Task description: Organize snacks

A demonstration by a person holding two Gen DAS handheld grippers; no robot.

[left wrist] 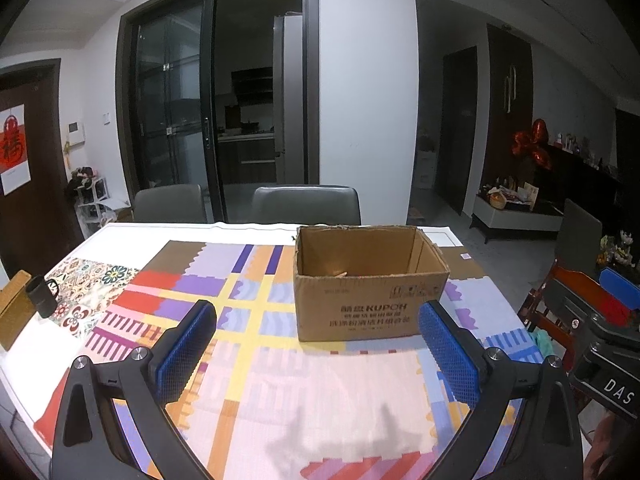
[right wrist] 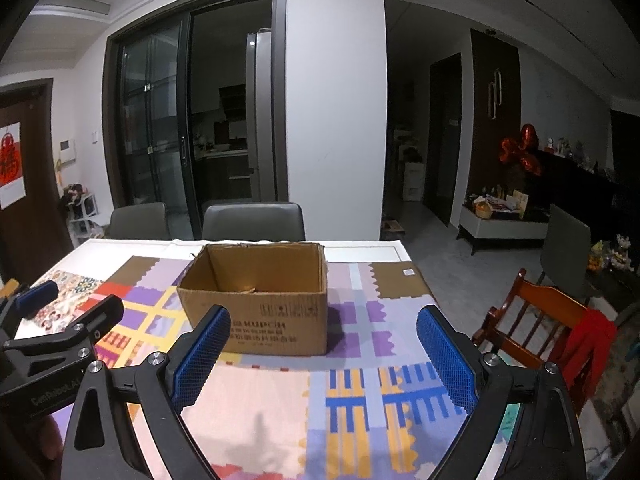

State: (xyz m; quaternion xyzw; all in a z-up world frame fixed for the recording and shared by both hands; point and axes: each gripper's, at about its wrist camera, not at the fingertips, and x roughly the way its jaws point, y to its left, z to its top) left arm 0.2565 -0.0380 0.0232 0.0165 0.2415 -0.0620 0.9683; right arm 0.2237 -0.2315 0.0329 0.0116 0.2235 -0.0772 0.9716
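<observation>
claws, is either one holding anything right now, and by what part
Nothing is held. The left claw and the right claw are both open with only the tablecloth showing between their blue pads, short of the cardboard box.

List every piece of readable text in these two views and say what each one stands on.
"KUPOH": front of the cardboard box; the Chinese lines beneath it are too blurred to read.
"DAS": black gripper body at the right edge, cut off by the frame.
"GenRobot.A": side of the left gripper, partly cut off.
Red character on the door poster: too blurred to read.
Small sticker on the mat: too small to read.
</observation>
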